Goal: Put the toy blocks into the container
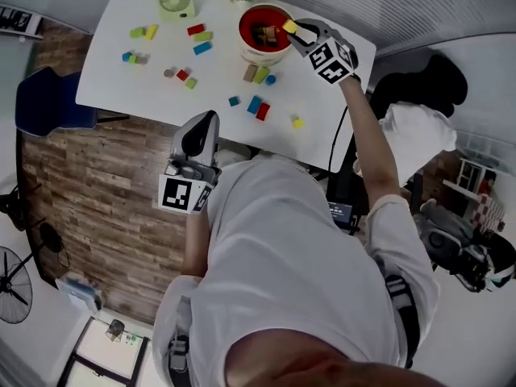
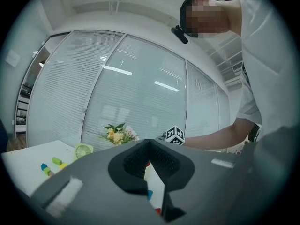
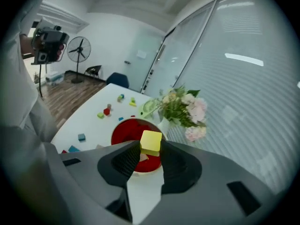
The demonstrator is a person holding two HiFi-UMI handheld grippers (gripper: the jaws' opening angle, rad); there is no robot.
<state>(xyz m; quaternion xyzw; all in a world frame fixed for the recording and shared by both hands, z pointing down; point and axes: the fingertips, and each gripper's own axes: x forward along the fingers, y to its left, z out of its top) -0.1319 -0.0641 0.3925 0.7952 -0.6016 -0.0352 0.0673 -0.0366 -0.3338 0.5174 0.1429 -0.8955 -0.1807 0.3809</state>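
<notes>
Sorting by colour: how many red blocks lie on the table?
3: one red block by the far edge, one in the middle, one by the near edge. The bowl may hide more.

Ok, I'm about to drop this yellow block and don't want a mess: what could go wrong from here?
The yellow block pinched in the right gripper hangs over the near rim of the red bowl, not its middle. Released here, it might clip the rim and bounce onto the table. The flowers stand close behind the bowl, so reaching further could knock them.
</notes>
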